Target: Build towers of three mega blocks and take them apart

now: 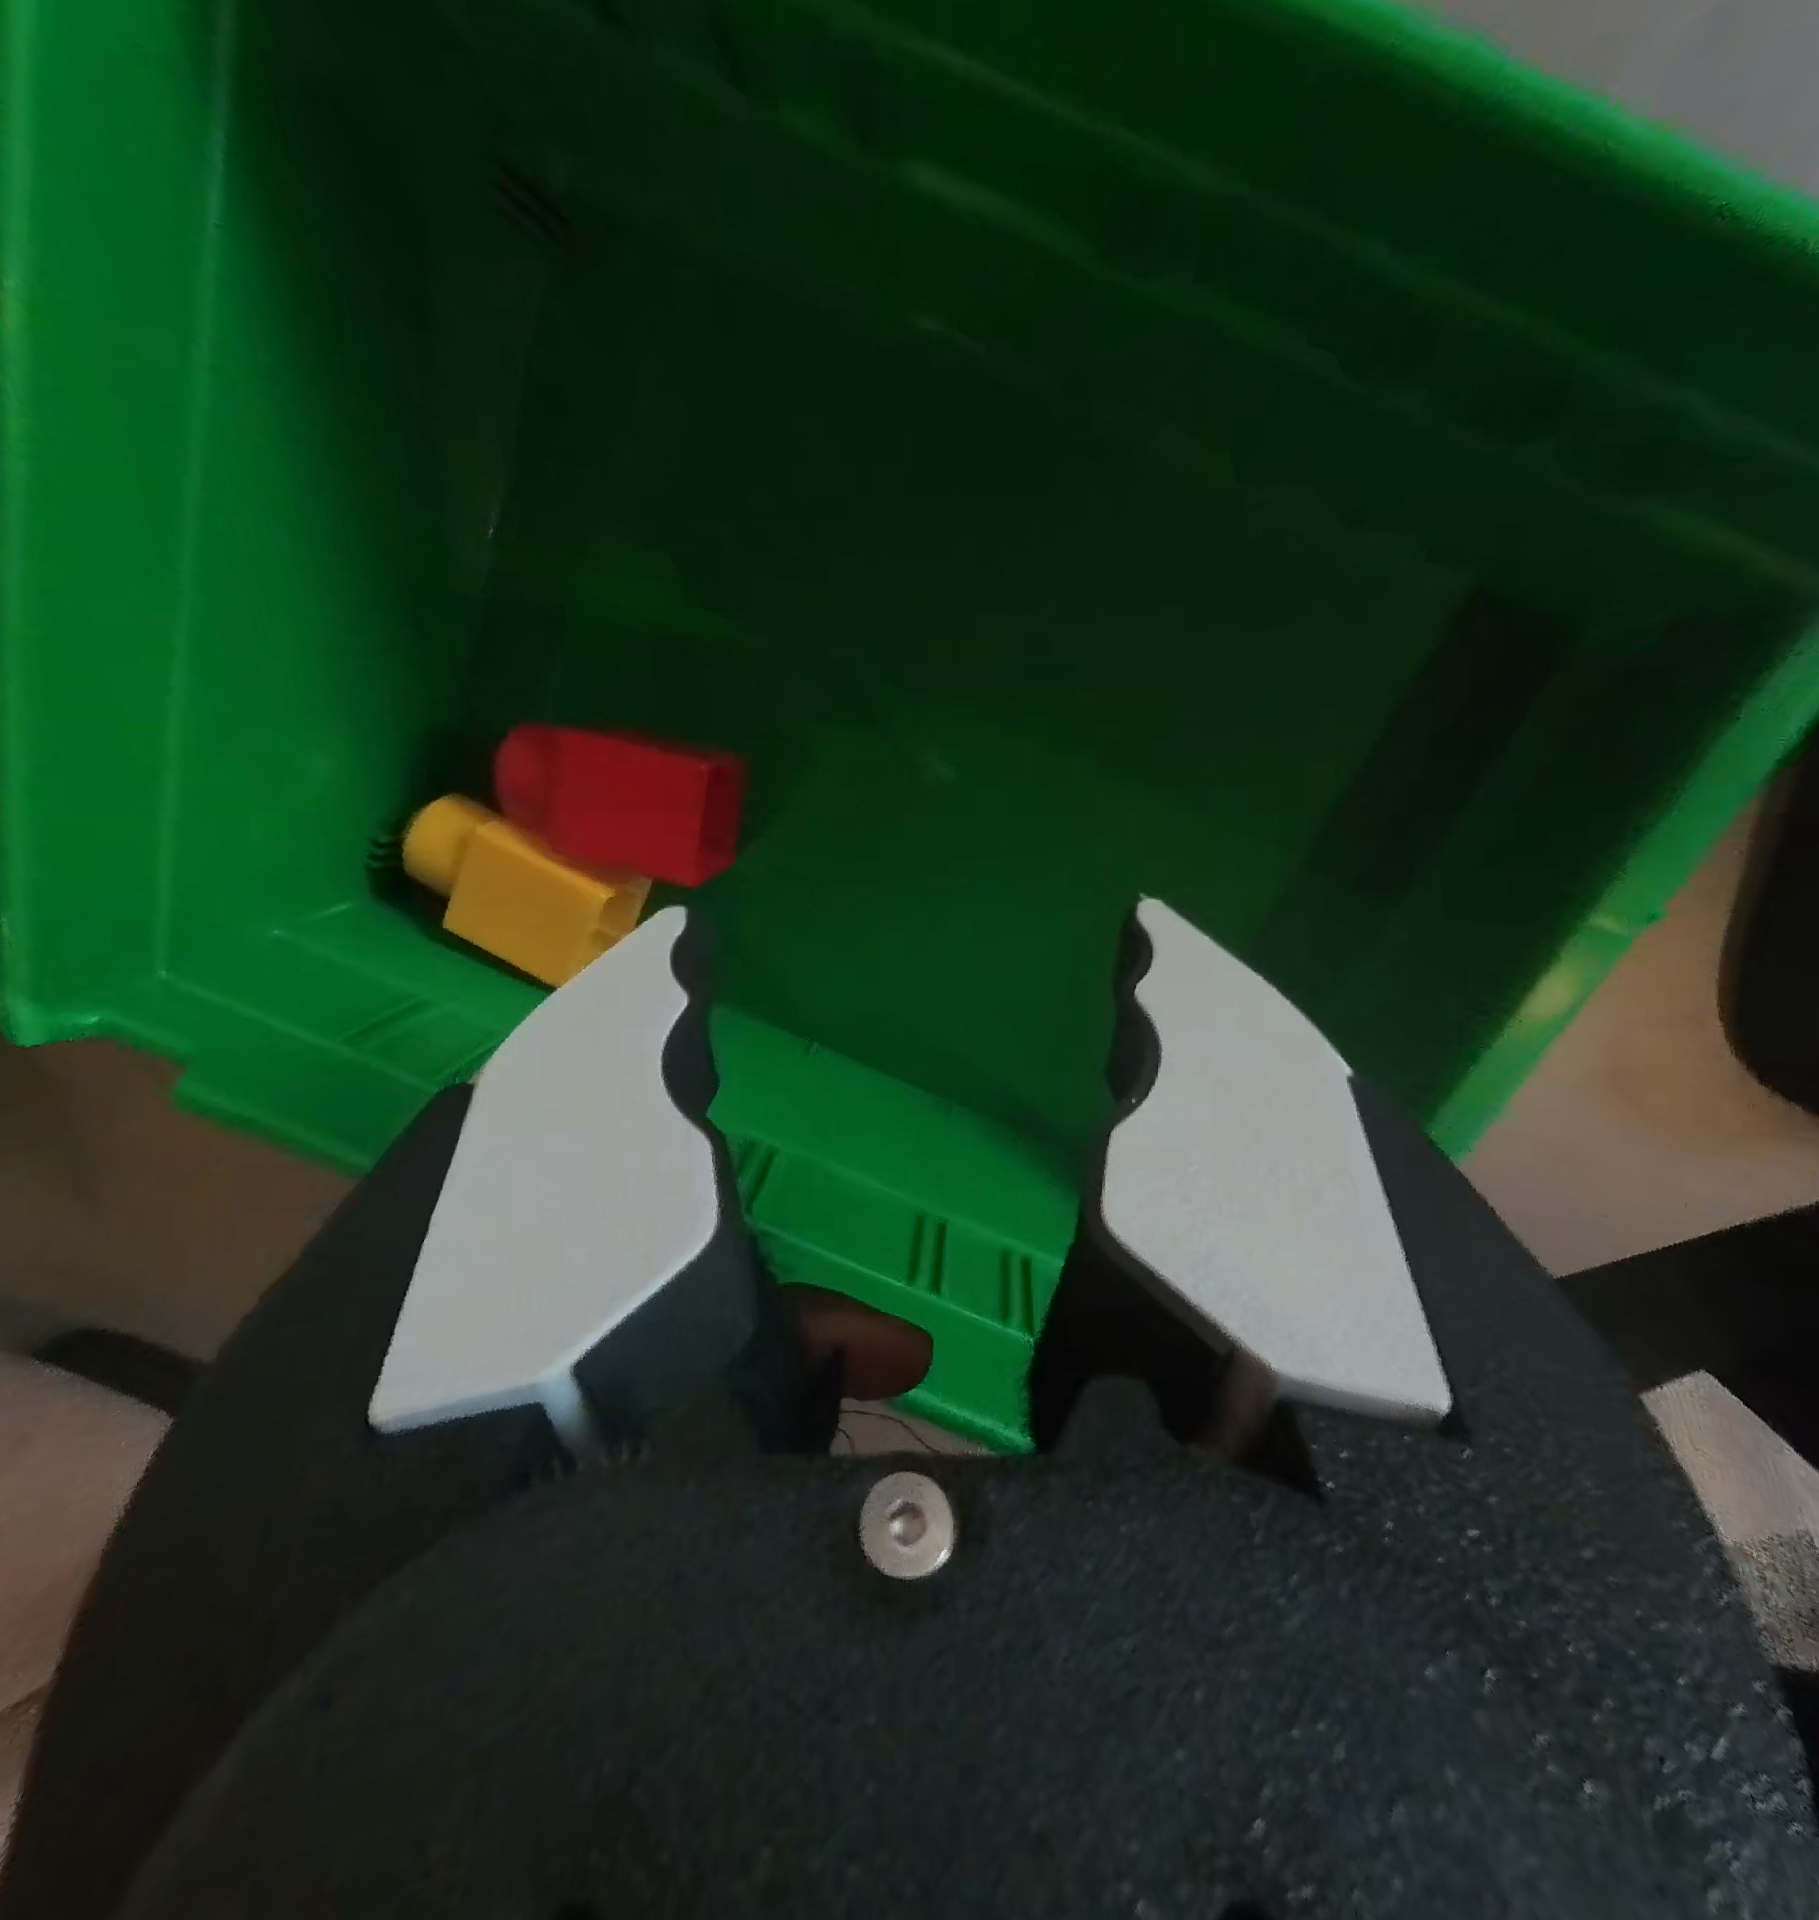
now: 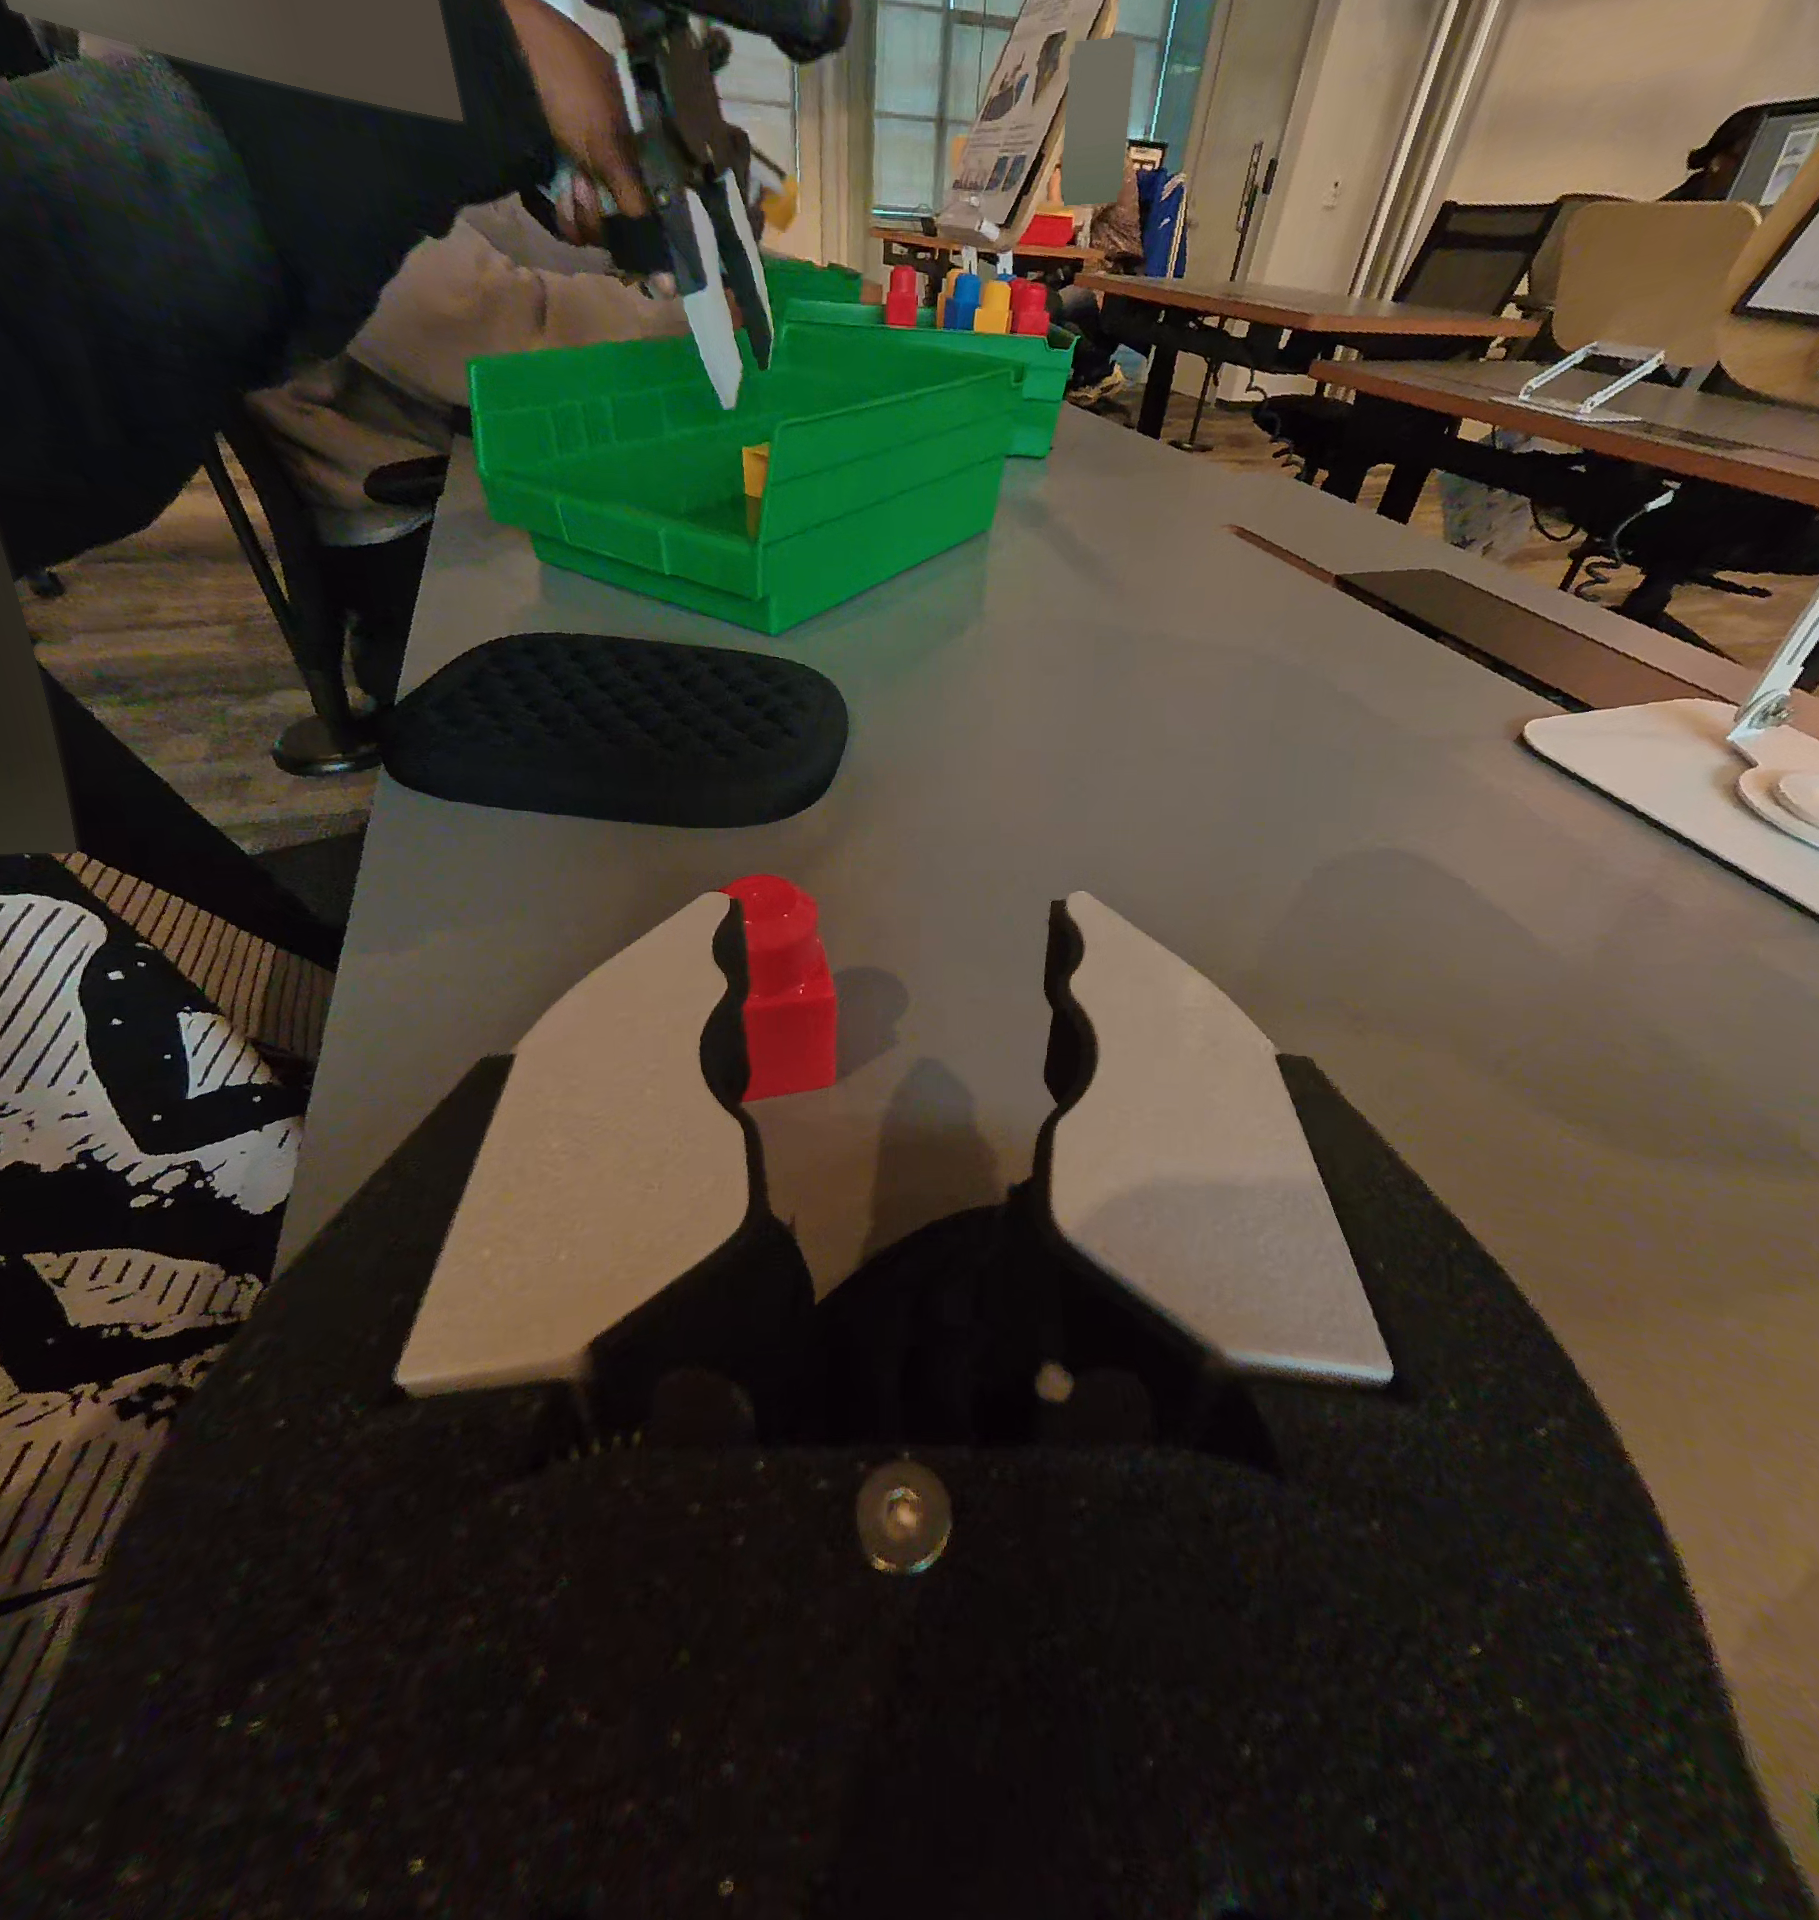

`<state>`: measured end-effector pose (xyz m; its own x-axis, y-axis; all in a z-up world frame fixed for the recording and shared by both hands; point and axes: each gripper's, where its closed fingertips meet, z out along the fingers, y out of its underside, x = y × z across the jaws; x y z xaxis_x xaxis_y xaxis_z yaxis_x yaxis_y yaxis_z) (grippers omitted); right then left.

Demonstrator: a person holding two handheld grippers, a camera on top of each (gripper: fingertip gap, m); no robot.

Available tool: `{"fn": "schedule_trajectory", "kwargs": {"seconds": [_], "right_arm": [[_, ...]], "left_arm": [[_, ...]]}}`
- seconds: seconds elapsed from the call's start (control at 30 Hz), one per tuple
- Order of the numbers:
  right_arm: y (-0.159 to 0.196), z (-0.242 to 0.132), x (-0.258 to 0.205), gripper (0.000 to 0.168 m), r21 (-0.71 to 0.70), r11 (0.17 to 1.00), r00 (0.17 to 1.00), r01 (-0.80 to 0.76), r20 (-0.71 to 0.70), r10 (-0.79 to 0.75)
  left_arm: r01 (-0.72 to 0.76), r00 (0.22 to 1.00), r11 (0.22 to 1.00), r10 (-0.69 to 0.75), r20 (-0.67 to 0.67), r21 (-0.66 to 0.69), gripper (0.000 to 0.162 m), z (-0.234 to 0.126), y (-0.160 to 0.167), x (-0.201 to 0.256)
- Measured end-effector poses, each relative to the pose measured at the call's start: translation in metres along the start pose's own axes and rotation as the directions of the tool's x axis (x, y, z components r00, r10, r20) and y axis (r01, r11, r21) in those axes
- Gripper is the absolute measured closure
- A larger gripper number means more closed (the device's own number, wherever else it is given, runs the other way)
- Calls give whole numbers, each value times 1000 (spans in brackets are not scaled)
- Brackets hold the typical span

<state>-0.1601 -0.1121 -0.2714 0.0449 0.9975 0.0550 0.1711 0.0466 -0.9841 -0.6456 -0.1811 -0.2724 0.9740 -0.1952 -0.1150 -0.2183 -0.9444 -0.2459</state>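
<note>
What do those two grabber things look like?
Both grippers, left gripper and right gripper, look alike: a rough black grainy body, a silver screw in the middle, and two pale grey pointed fingers with wavy black inner edges.

Open office or study space, rows of long desks (image 2: pixel 1300 312), office chairs (image 2: pixel 1466 249), large windows (image 2: pixel 936 73)

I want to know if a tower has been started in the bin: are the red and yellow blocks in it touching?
Cannot tell. In the left wrist view the red block overlaps the yellow block in the green bin's corner, with no gap visible, but blur hides any contact.
</note>
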Motion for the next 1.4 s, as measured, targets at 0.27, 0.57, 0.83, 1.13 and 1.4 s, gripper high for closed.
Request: {"fn": "schedule_trajectory", "kwargs": {"seconds": [0.27, 0.57, 0.83, 1.13, 1.4], "right_arm": [[1, 1, -1, 114, -6, 1000, 1000, 4, 1, -4], [-2, -2, 1, 114, 18, 1000, 1000, -1, -9, 2], [-8, -7, 2, 114, 65, 998, 1000, 1, -18, 0], [-8, -7, 2, 114, 66, 998, 1000, -10, -11, 10], [-8, -7, 2, 114, 69, 998, 1000, -2, -16, 3]], "left_arm": [[165, 975, 979, -144, 168, -117, 99, 22, 8, -44], [492, 862, 868, -476, 173, -67, 97, 42, 13, -58], [623, 777, 781, -613, 145, -43, 100, 65, 18, -55], [677, 724, 736, -667, 176, 10, 100, 64, 16, -63], [691, 697, 722, -677, 235, 31, 129, 67, 23, -73]]}}
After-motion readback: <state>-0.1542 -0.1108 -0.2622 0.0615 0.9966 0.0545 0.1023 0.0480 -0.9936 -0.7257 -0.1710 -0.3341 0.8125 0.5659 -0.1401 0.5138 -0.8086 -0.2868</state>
